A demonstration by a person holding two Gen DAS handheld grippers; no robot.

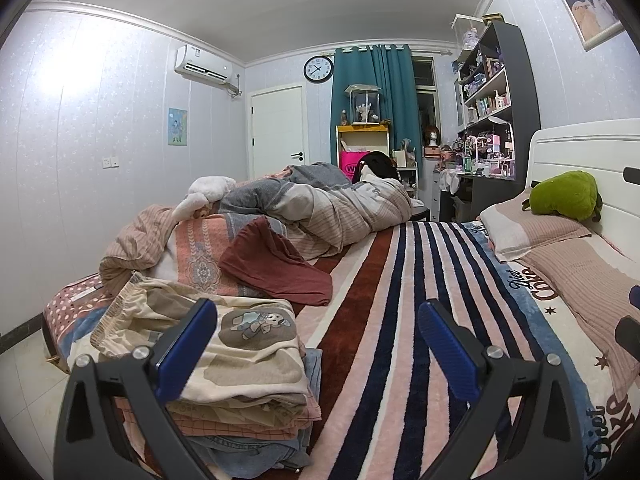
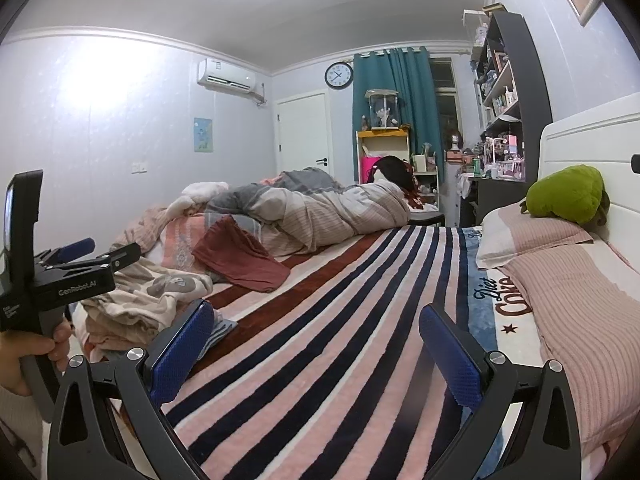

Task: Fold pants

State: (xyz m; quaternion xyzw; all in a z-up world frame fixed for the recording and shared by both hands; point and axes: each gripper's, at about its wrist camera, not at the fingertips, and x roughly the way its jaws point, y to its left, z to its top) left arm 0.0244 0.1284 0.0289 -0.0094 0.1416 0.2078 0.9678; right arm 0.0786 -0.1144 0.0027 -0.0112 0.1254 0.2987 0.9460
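Observation:
A pair of rust-red pants (image 1: 276, 268) (image 2: 240, 264) lies crumpled on the striped blanket (image 1: 400, 300), leaning against the bedding heap. Near the bed's left edge is a stack of folded clothes (image 1: 240, 360) (image 2: 148, 296), topped by a cream piece with a cartoon print. My left gripper (image 1: 318, 344) hovers open just right of the stack, its left pad over the top piece, holding nothing. My right gripper (image 2: 318, 350) is open above bare blanket (image 2: 320, 340) with nothing between its fingers. In the right wrist view a hand holds the left gripper (image 2: 112, 250) above the stack.
A heap of quilts and blankets (image 1: 320, 204) fills the far half of the bed. Pillows (image 1: 536, 228) and a green plush toy (image 1: 564, 192) lie by the white headboard (image 1: 580, 148) on the right. The floor (image 1: 24, 368) drops off at the left.

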